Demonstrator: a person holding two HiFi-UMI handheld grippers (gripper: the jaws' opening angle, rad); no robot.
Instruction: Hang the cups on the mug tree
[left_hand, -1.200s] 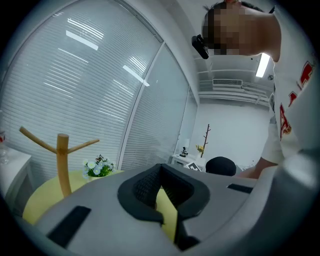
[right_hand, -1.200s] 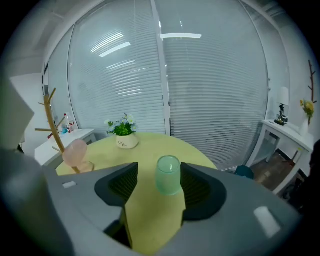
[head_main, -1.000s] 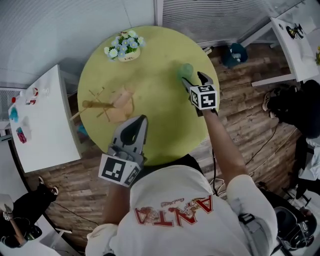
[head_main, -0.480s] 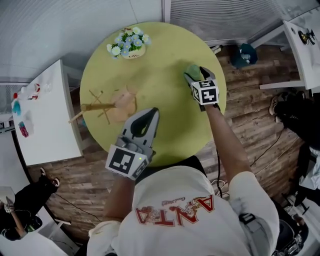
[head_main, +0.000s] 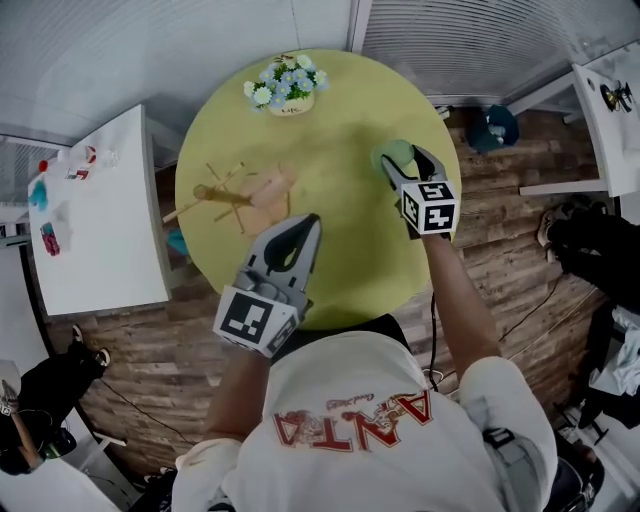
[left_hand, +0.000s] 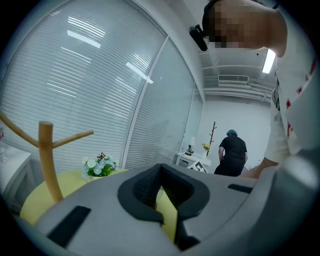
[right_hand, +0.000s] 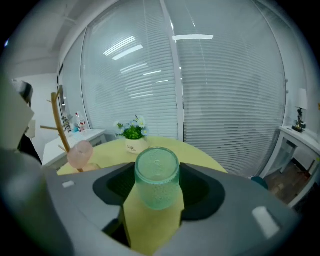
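**Near the right edge of the round yellow-green desk (head_main: 330, 130), the right tool (head_main: 402, 165) takes the green dimpled glass cup (right_hand: 157, 180)**

Between that tool's jaws the cup now stands upright; a second ago it was just ahead of their tips. The jaws have just been closing, and they seem to press its sides in a wide grip. I judge the pick-up made, with the carry across to the wooden mug tree (head_main: 222, 194) on the desk's left side yet to come.

Close to the person's body, the left tool (head_main: 303, 224) hovers with its jaws together and nothing in them, pointing towards the tree.

Seen through its open mouth, the cup looks empty. A pale pink cup (right_hand: 80, 152) is already at the tree, apparently on a low peg, though I cannot tell for sure; the upper pegs are bare. At the far rim a small white pot (head_main: 287, 100) holds blue and white flowers.
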